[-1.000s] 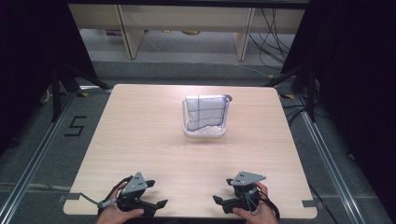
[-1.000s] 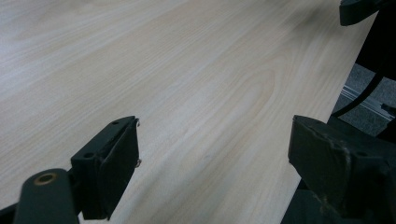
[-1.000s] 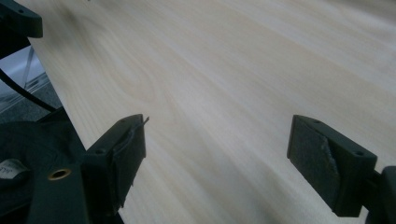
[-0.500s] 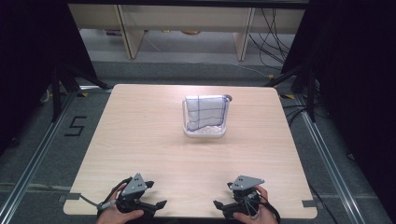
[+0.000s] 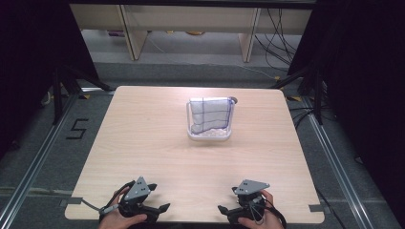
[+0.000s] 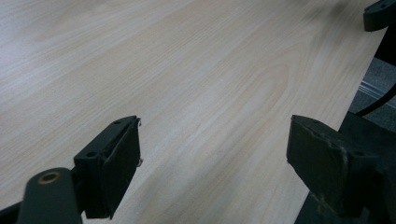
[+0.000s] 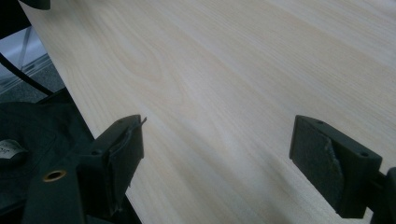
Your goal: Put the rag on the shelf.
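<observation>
1. Bare wooden table [image 5: 143, 143] lies between the container [image 5: 210, 136] and both grippers; nothing stands between them.
2. The clear container sits past the table's middle, well apart from the grippers, holding a white cloth [image 5: 210, 114] with dark lines.
3. Left gripper [image 5: 160, 208] and right gripper [image 5: 224, 210] rest at the near edge, jaws spread wide, empty.
4. The container's contents under the cloth are hard to make out.
</observation>
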A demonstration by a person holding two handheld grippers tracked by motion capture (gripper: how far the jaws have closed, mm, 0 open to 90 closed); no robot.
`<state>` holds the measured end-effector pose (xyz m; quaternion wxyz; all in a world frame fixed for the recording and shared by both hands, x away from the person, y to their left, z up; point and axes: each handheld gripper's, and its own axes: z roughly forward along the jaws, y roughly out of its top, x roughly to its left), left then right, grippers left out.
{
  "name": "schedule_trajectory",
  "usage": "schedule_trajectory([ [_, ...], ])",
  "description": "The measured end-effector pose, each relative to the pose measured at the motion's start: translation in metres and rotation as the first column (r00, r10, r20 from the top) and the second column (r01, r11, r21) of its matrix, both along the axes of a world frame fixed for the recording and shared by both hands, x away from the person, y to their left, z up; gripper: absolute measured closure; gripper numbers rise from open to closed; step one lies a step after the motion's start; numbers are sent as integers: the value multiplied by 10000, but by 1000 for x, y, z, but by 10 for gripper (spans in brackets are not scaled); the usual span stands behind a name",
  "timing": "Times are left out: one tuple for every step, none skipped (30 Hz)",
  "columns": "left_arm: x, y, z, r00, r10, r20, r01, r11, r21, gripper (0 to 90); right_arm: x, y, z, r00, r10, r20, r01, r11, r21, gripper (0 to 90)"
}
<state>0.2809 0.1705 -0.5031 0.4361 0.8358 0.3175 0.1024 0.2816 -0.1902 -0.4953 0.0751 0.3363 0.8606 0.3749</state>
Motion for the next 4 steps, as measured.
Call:
schedule_trajectory([
  [0, 0, 0, 10000, 37, -19, -37, 10000, -57, 173, 1, 0, -1, 9999, 138, 87, -138, 9999, 12, 188],
  [0, 0, 0, 10000, 49, 16, -49, 10000, -45, 173, 0, 0, 0, 9999, 65, 134, -64, 10000, -28, 189],
  [0, 0, 0, 10000, 60, 29, -60, 10000, -40, 173, 0, 0, 0, 9999, 65, 136, -65, 10000, -39, 191],
  [0, 0, 0, 10000, 60, 29, -60, 10000, -40, 173, 0, 0, 0, 9999, 65, 136, -65, 10000, -39, 191],
])
